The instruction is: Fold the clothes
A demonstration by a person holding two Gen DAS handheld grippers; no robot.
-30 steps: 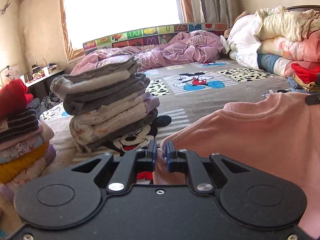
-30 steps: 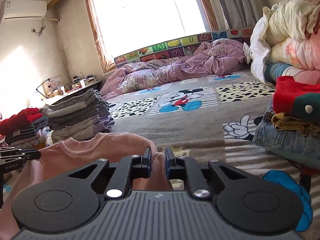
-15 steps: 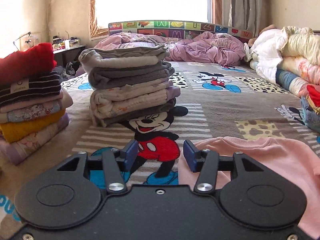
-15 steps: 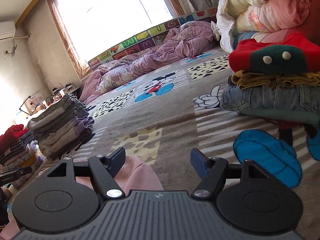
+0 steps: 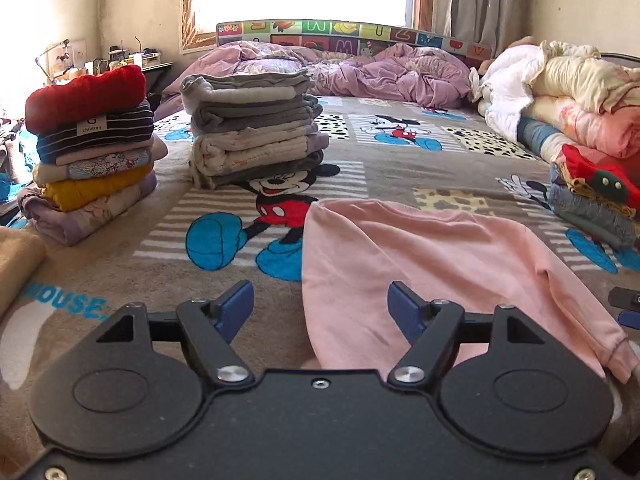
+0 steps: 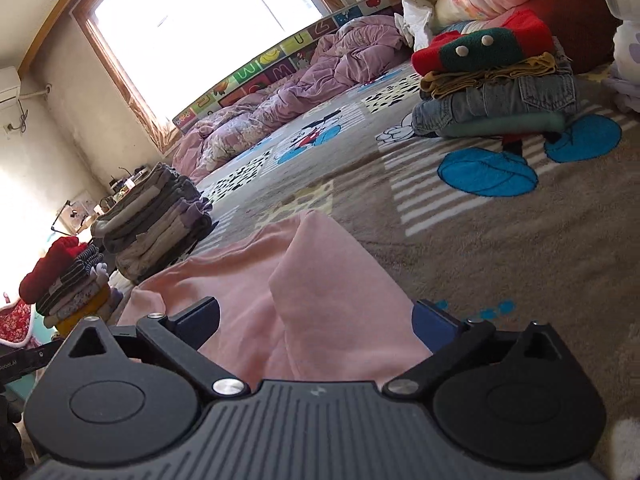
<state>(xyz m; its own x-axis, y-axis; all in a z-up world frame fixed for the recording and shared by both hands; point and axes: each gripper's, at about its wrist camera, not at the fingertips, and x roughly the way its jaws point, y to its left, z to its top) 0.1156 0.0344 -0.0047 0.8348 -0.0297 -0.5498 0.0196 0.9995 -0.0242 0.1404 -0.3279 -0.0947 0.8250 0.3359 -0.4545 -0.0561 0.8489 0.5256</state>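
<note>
A pink long-sleeved garment (image 5: 420,248) lies spread on the cartoon-mouse blanket, one sleeve folded over its body (image 6: 312,264). My left gripper (image 5: 320,304) hovers low over the garment's left edge. Its jaws are opening, and the blue pads stand apart without pressing the cloth. My right gripper (image 6: 316,314) is tilted over the garment's right side. Its jaws are also opening wide, with pink cloth lying loose below and between them. A black and blue piece of the right gripper shows at the right edge of the left wrist view.
A grey and beige folded stack (image 5: 252,132) stands beyond the garment, and a colourful stack with a red top (image 5: 88,148) stands left of it. Folded jeans under a red and green knit (image 6: 496,92) sit to the right. A purple duvet (image 5: 360,72) and piled bedding (image 5: 560,96) lie at the back.
Both grippers were shut on the pink garment a second ago. They have let go, spread their jaws and drawn back, and the garment has dropped flat onto the blanket.
</note>
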